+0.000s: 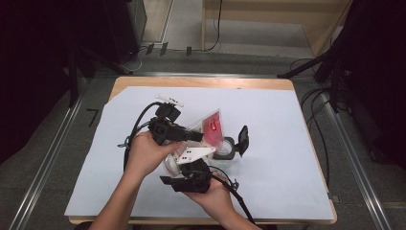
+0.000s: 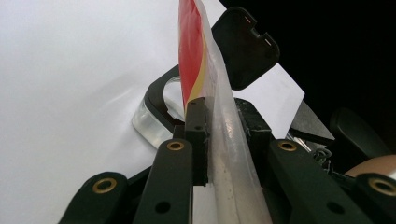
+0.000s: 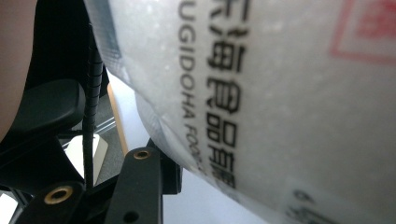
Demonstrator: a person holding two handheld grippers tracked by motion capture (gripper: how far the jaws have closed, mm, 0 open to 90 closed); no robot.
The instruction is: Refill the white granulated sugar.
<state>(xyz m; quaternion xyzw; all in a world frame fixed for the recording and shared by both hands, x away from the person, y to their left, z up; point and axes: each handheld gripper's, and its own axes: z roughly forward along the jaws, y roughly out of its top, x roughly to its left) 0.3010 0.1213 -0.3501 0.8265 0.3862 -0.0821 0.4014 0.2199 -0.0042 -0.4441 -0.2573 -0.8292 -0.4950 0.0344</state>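
Pouch (image 2: 219, 116): clear plastic, red label, black print.

White table cover (image 1: 287, 158) lies open from 12 to 5 o'clock of the 2 grippers. A clear container (image 1: 224, 154) with a raised black lid (image 1: 243, 139) stands just beside them at 3 o'clock. A plastic bag (image 1: 210, 127) blocks the 1 o'clock side.
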